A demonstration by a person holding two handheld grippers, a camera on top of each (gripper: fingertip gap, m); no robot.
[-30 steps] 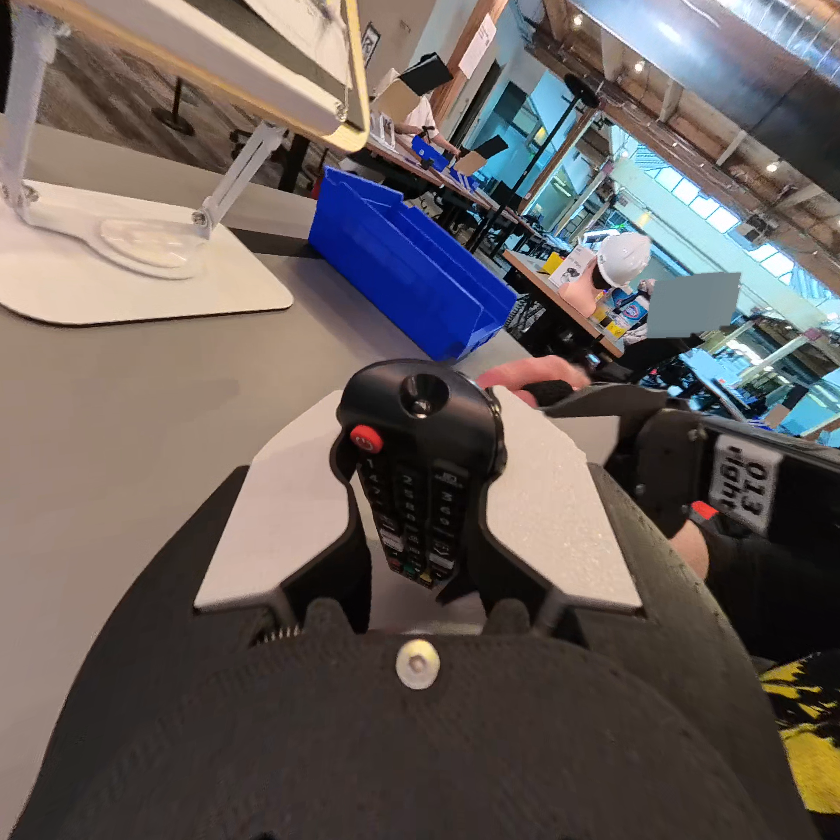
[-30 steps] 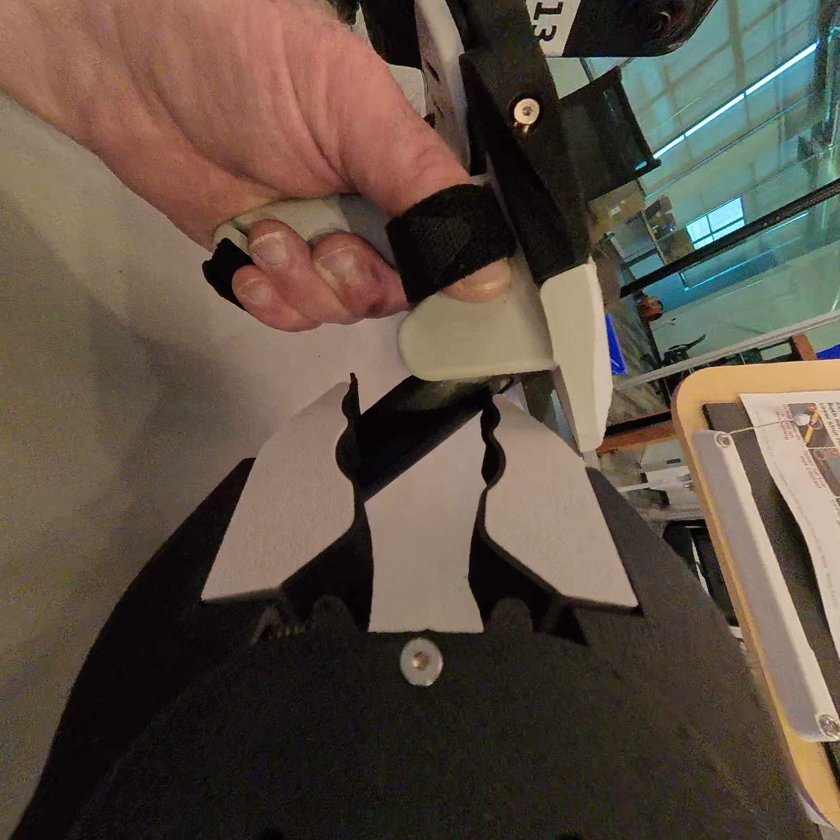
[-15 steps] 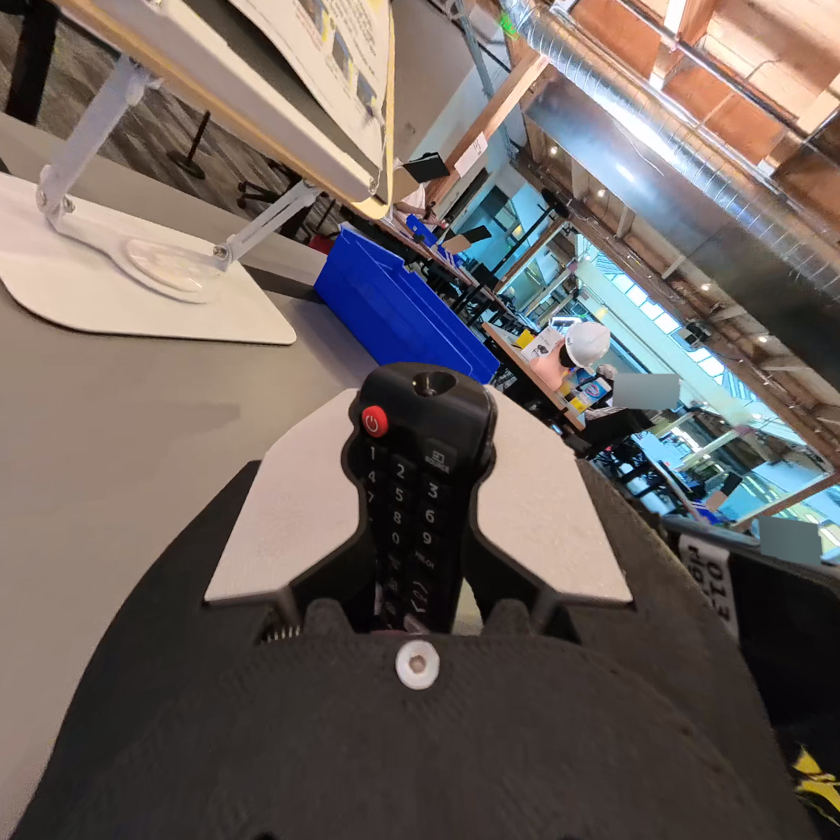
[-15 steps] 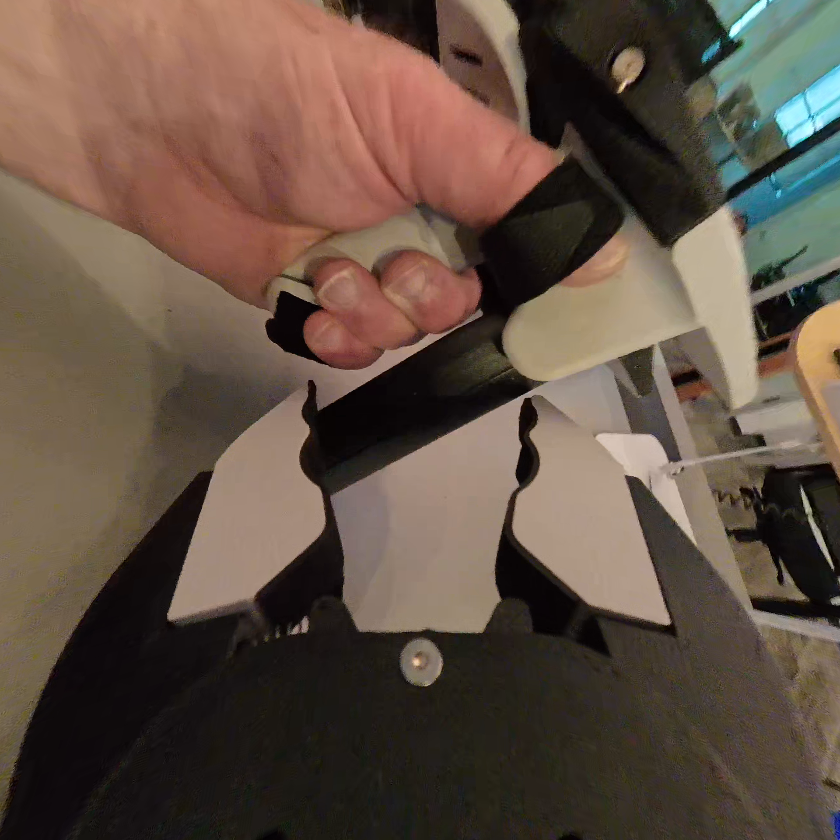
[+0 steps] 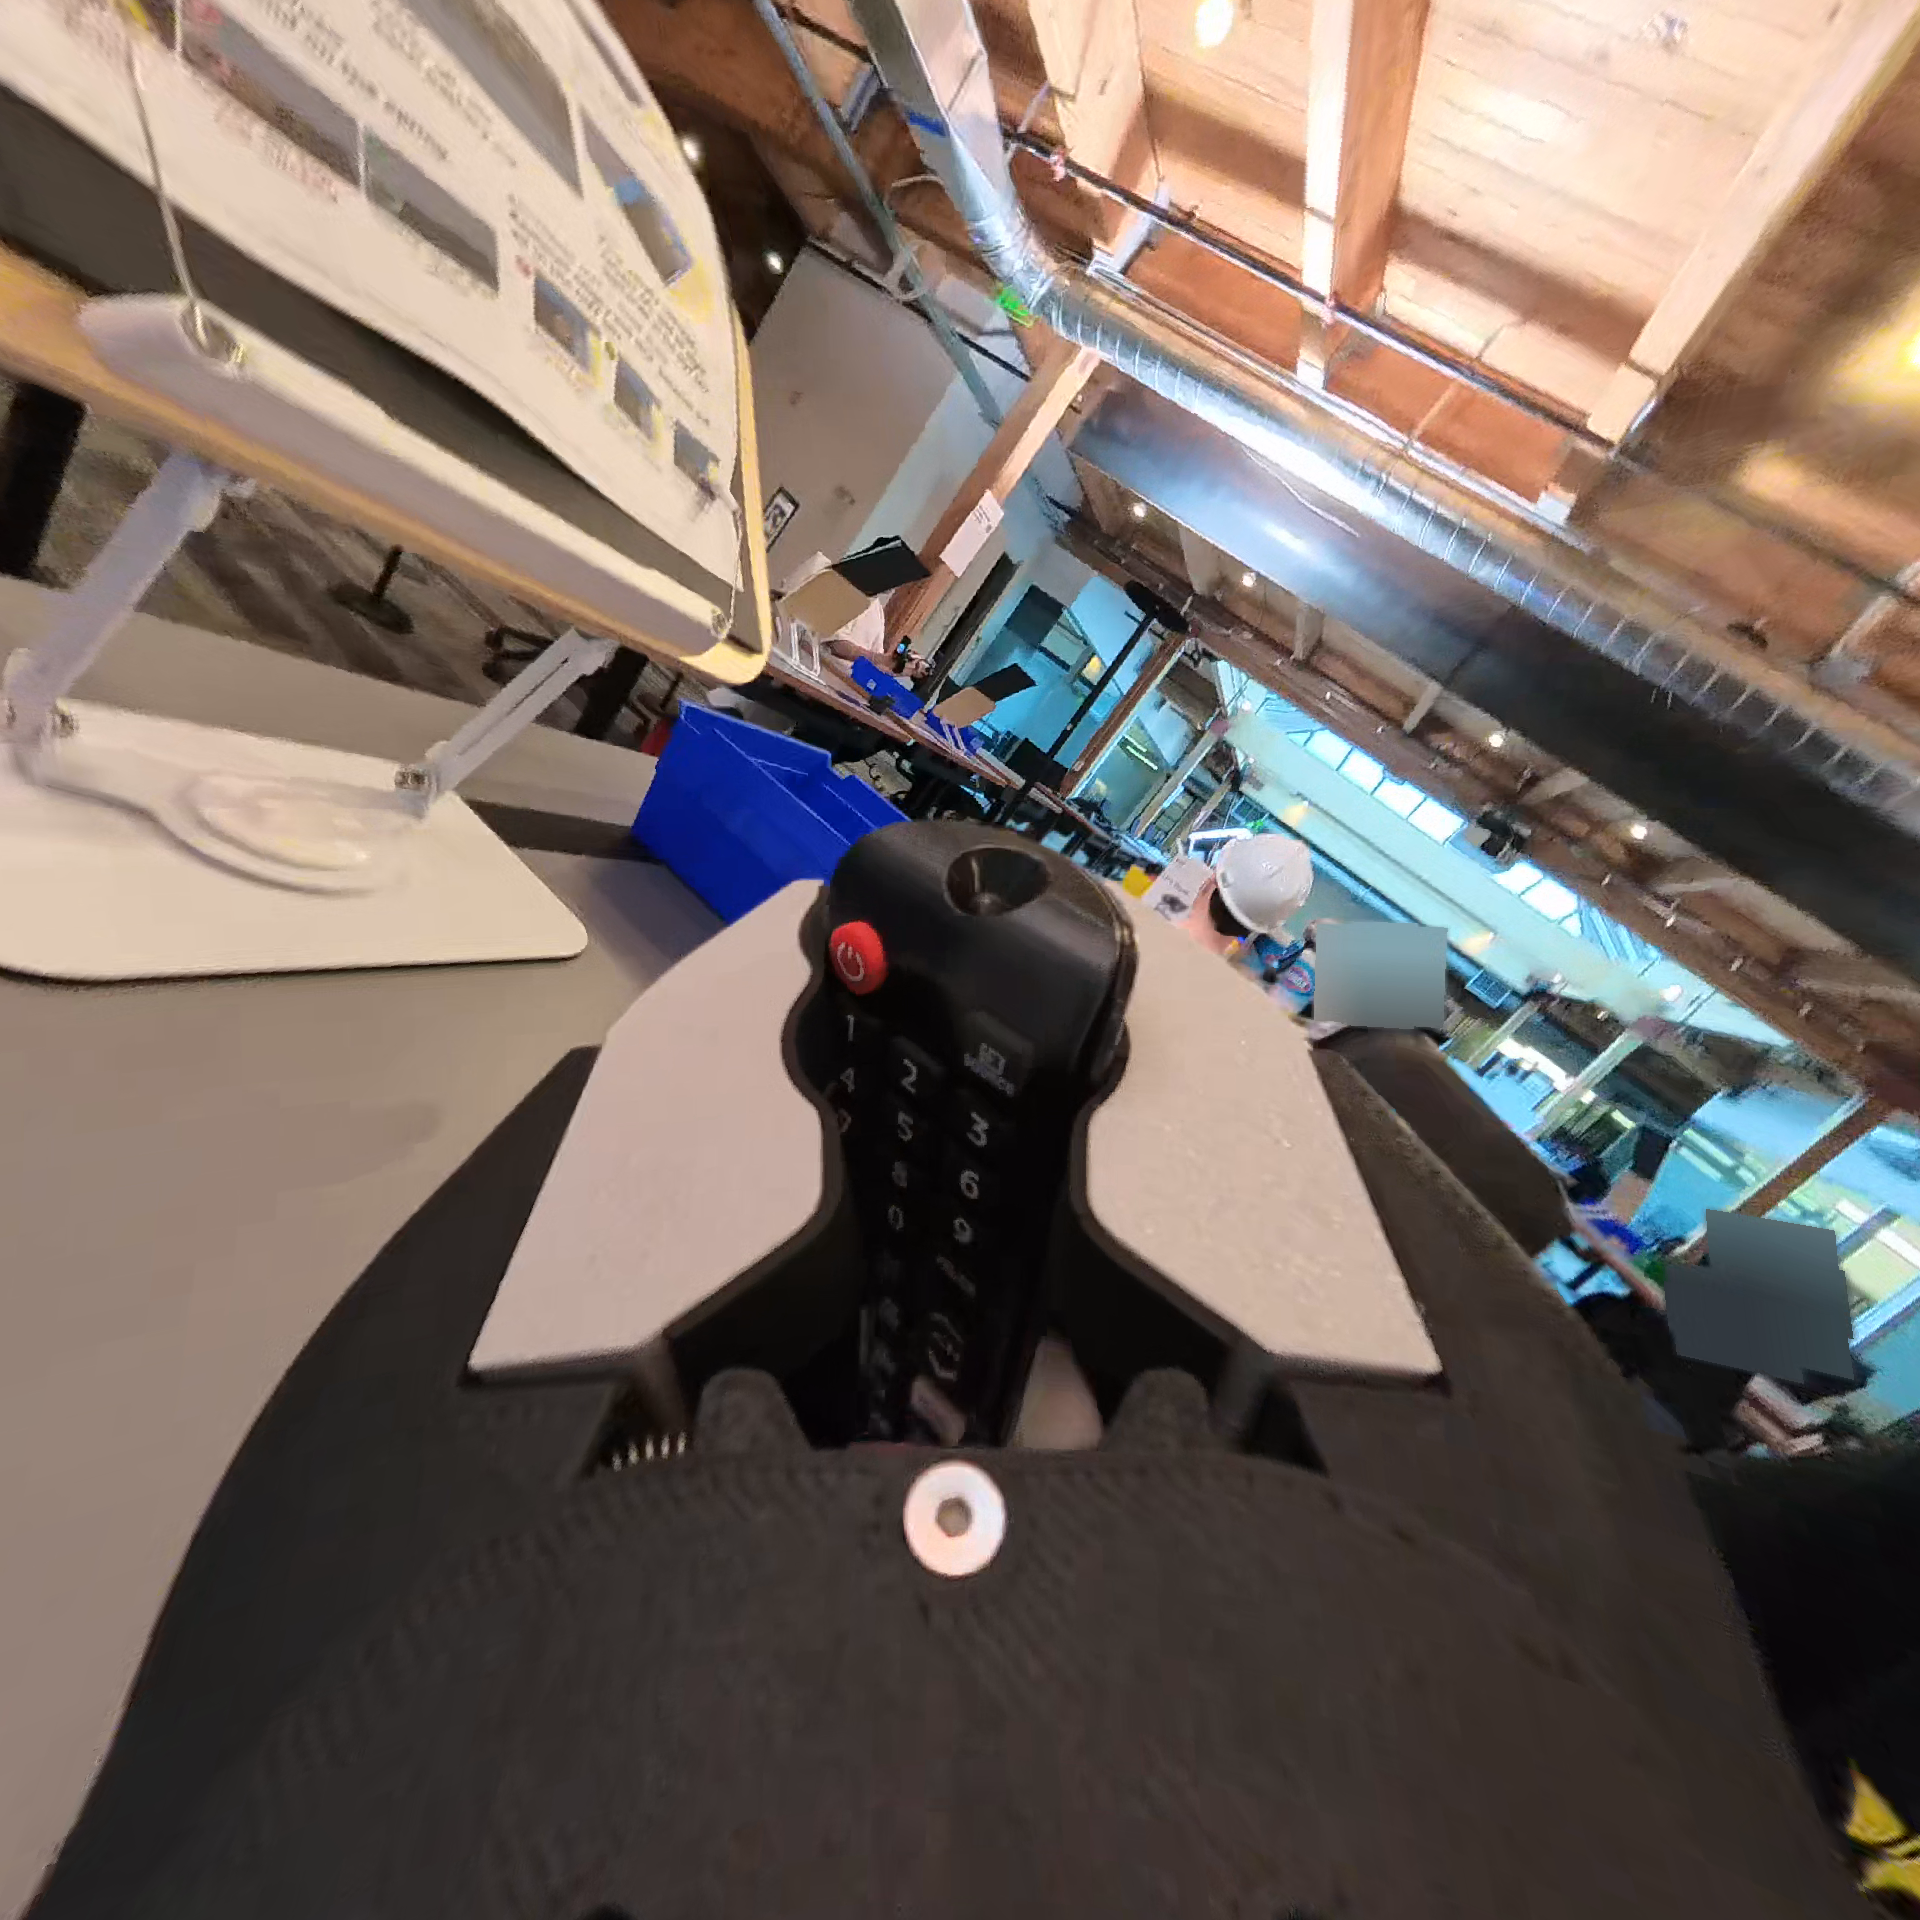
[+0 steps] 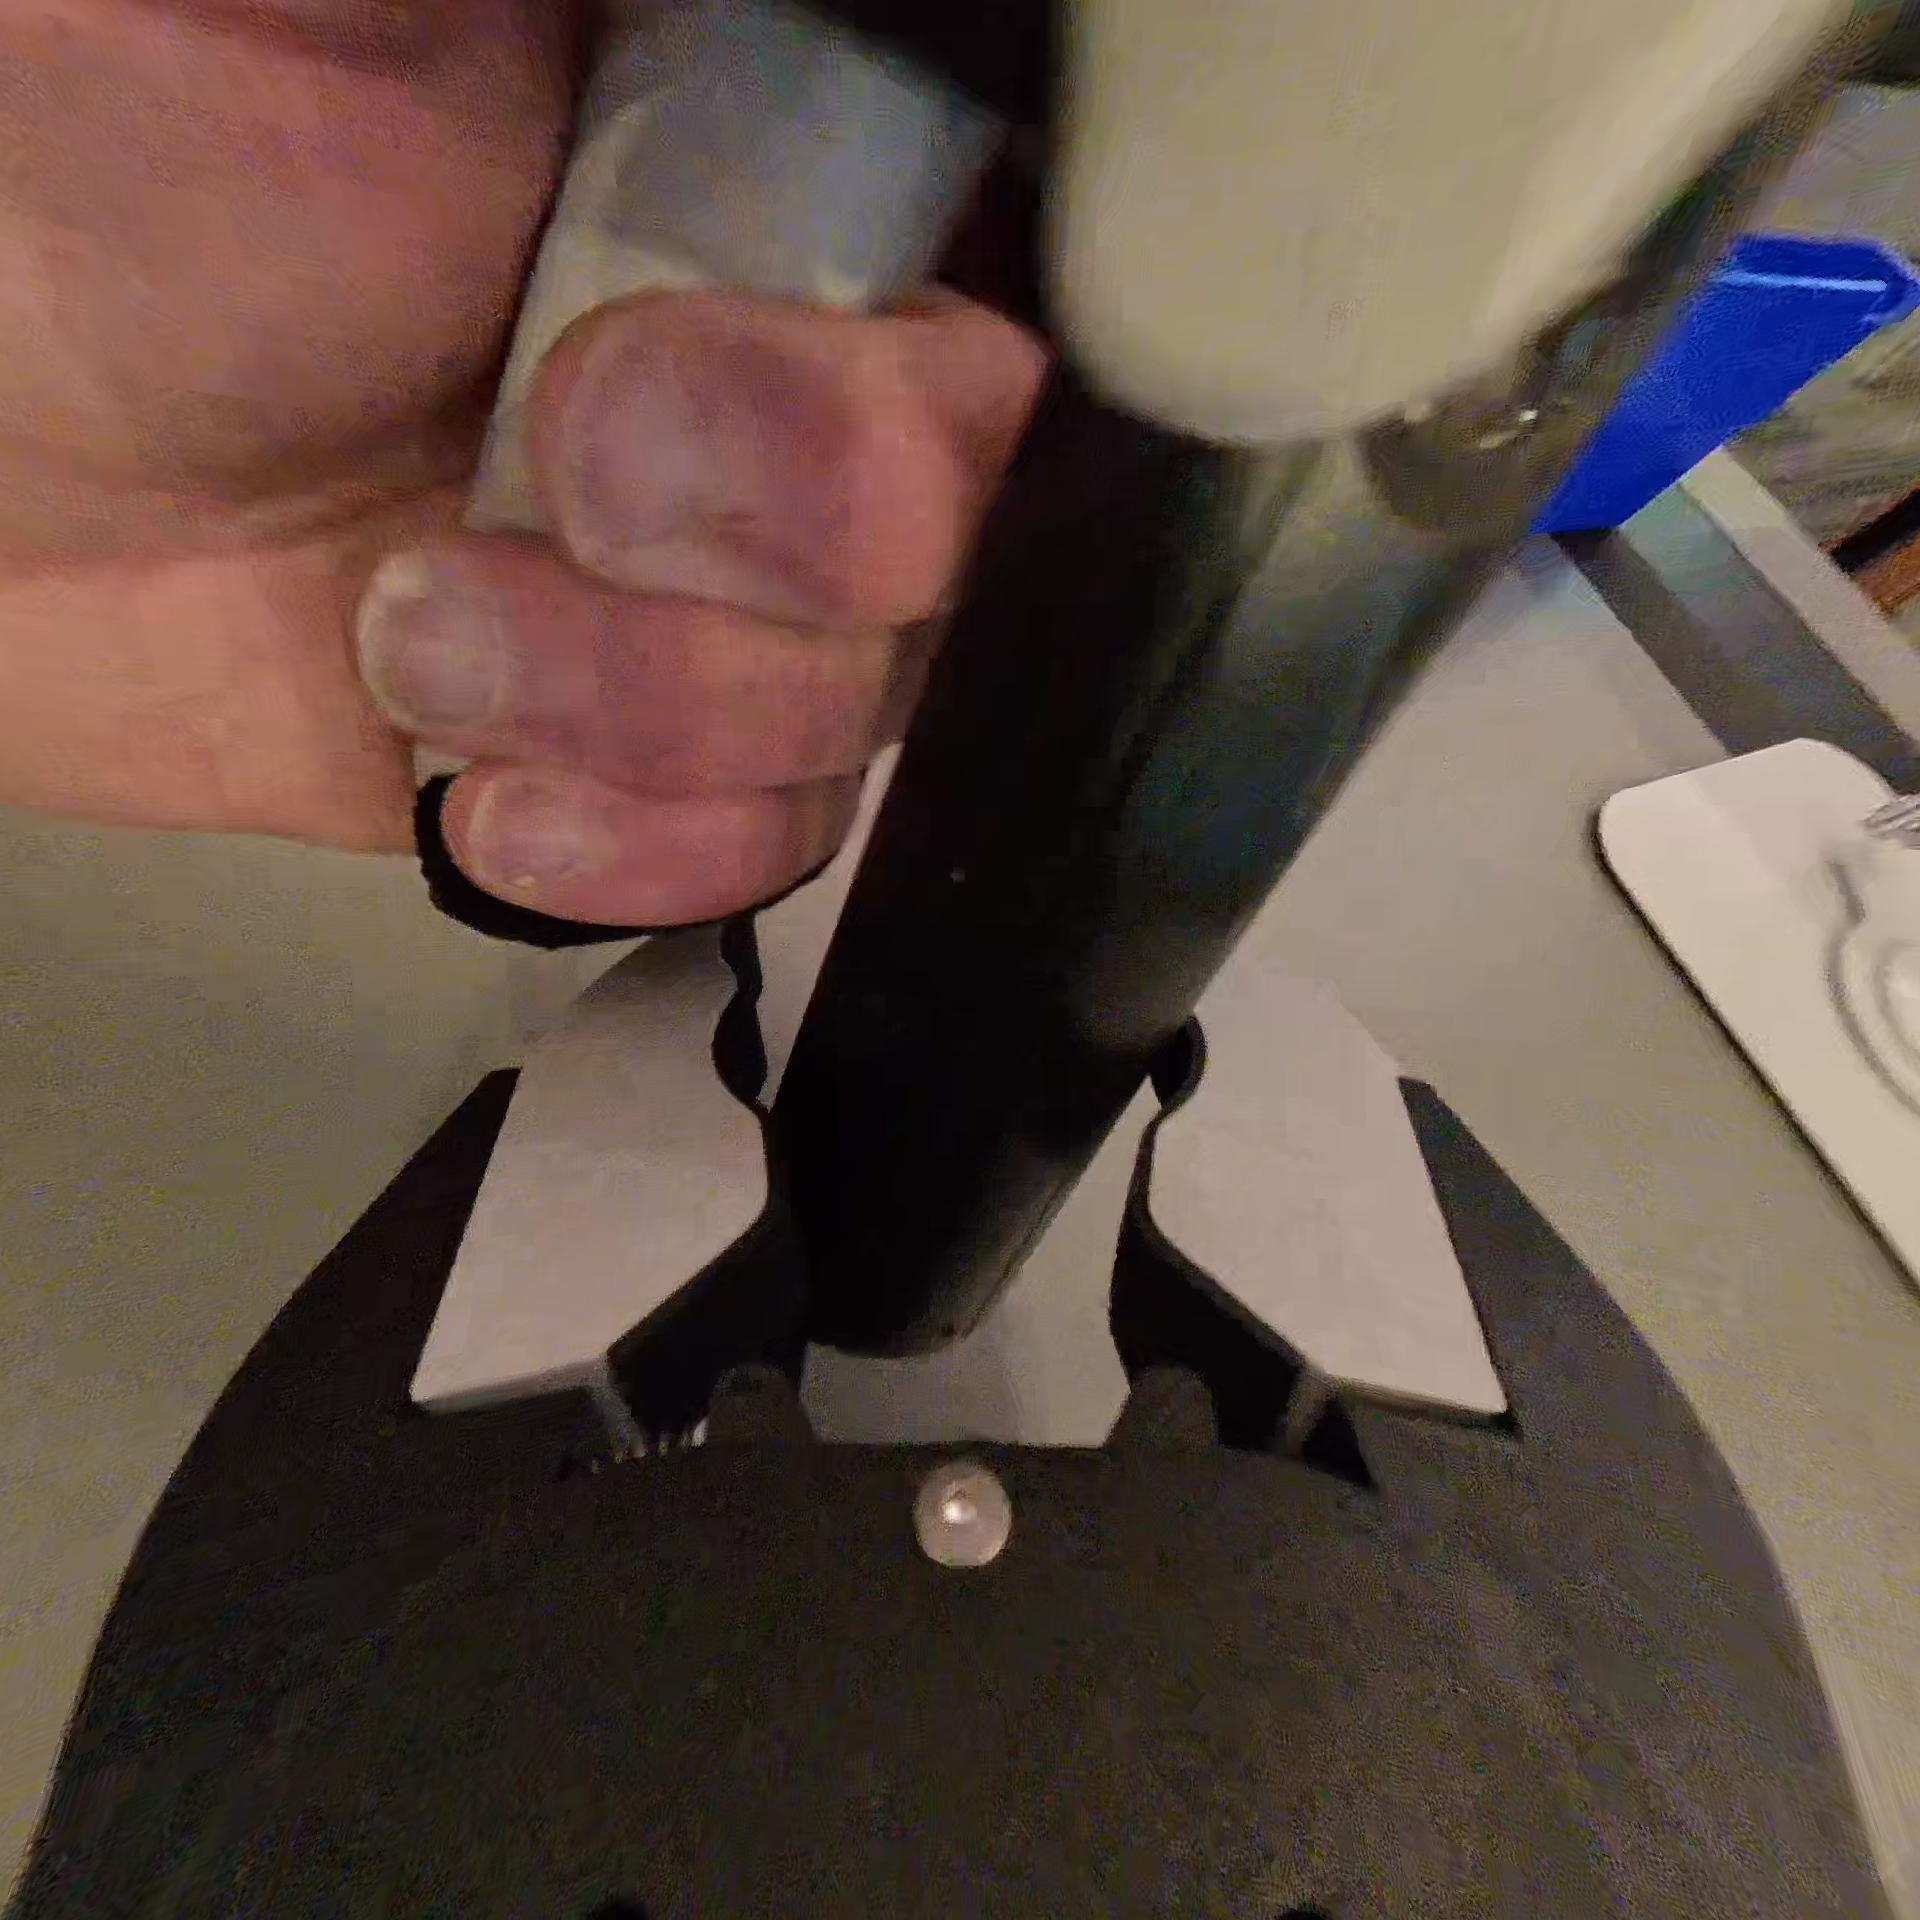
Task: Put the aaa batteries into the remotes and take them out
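My left gripper [image 5: 971, 925] is shut on a black remote [image 5: 935, 1091] with a red power button, held button side up above the grey table [image 5: 260, 1195]. In the right wrist view the remote's plain black back [image 6: 1018, 883] runs down between the fingers of my right gripper [image 6: 987, 966]. Its lower end sits deep between them and touches both pads. A hand [image 6: 623, 520] holding the left gripper's handle [image 6: 1299, 208] fills the top of that view. The picture is blurred. No batteries show.
A white stand base [image 5: 260, 883] carries a tilted board with a printed sheet [image 5: 416, 260] at the left; the base also shows in the right wrist view [image 6: 1766, 935]. A blue bin [image 5: 748, 821] stands behind it on the table [image 6: 208, 1039].
My left gripper tilted upward with the remote. My right gripper opened wider, moved onto the remote's lower end, then narrowed around it.
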